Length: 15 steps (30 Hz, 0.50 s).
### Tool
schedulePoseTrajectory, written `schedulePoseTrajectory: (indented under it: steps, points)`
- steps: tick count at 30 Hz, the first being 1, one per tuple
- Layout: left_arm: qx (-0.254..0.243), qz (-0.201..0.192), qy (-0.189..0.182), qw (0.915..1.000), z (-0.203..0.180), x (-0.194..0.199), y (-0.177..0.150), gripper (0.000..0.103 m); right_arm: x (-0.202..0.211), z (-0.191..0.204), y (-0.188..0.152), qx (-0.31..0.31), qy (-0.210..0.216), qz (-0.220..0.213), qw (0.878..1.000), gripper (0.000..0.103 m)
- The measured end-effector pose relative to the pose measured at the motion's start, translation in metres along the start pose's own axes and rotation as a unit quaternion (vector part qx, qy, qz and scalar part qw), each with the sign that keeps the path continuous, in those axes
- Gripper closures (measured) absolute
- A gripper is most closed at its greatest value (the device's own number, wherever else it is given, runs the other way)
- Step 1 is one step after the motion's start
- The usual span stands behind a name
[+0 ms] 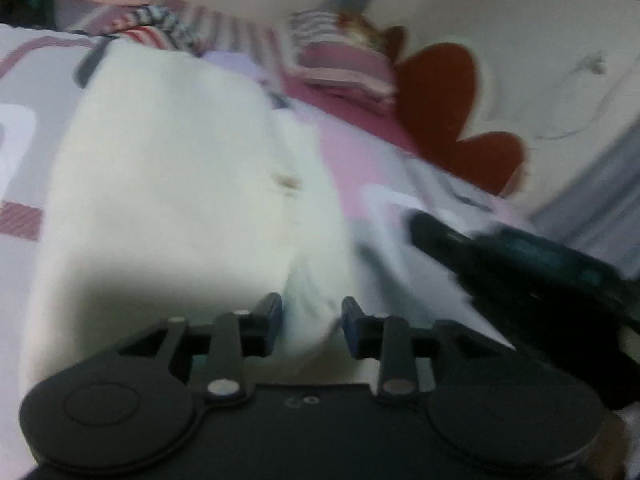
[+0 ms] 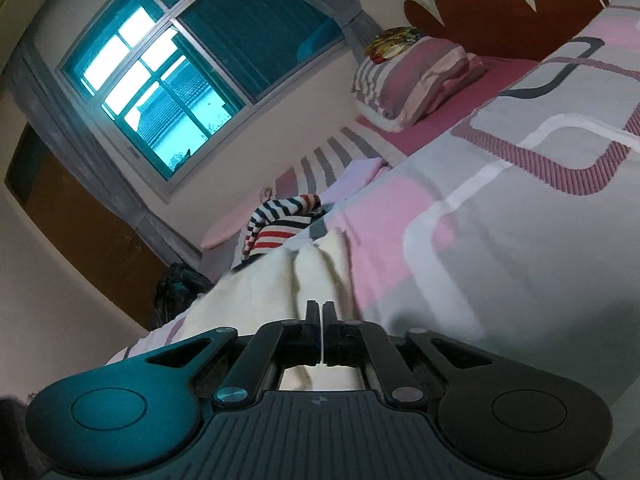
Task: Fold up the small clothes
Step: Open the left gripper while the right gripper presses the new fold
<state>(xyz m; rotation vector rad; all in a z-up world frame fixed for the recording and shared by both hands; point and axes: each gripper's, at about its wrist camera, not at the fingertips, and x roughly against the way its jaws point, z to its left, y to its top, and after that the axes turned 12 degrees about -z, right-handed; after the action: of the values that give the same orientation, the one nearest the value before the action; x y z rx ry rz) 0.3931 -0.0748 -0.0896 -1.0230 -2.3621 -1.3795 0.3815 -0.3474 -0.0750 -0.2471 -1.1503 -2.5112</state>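
A cream-white garment (image 1: 172,184) lies spread on the patterned bedspread (image 1: 360,152) in the blurred left wrist view. My left gripper (image 1: 312,320) is open, its jaws apart with the garment's near edge between them. My right gripper shows in the same view (image 1: 424,228) as a dark shape at the right, by the garment's right side. In the right wrist view my right gripper (image 2: 322,312) is shut on the cream garment's edge (image 2: 280,280), a thin strip of cloth showing between the pads.
A striped red, white and navy garment (image 2: 280,224) lies beyond the cream one near the bed's far side. A striped pillow (image 2: 416,76) and the red-brown headboard (image 2: 500,12) stand at the bed's head. A window (image 2: 192,64) is on the wall.
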Motion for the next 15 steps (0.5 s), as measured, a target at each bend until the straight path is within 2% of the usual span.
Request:
schedulePoseTrajectory:
  steps: [1,2,3,5,6,8,11,13,15]
  points:
    - [0.02,-0.012,-0.011,0.9997,0.006,0.01,0.004,0.059,0.002,-0.002,0.003,-0.003,0.001,-0.002,1.0,0.057]
    - [0.045,-0.032,-0.02,0.9983,0.017,0.022,0.012,0.052,0.006,-0.002,0.004,-0.001,0.008,-0.007,1.0,0.053]
    - [0.067,-0.059,-0.017,0.9959,0.031,0.034,0.021,0.048,0.008,0.0,0.007,0.004,0.026,-0.01,1.0,0.053]
    - [0.09,-0.118,0.017,0.9887,0.061,0.054,0.04,0.046,0.004,0.007,0.007,0.01,0.051,0.005,0.999,0.053]
    - [0.091,-0.135,0.041,0.9858,0.076,0.059,0.049,0.047,-0.001,0.012,0.006,0.013,0.068,0.016,0.997,0.054]
    - [0.082,-0.129,0.087,0.9844,0.099,0.056,0.062,0.048,-0.012,0.025,0.0,0.031,0.086,0.036,0.995,0.057]
    - [0.059,-0.08,0.111,0.9888,0.115,0.035,0.062,0.05,-0.036,0.036,-0.012,0.051,0.094,0.07,0.992,0.057]
    - [0.042,-0.071,0.132,0.9878,0.121,0.036,0.053,0.05,-0.052,0.036,-0.019,0.056,0.09,0.094,0.99,0.057]
    - [0.042,-0.07,0.135,0.9874,0.125,0.035,0.044,0.048,-0.064,0.035,-0.027,0.054,0.09,0.117,0.988,0.057]
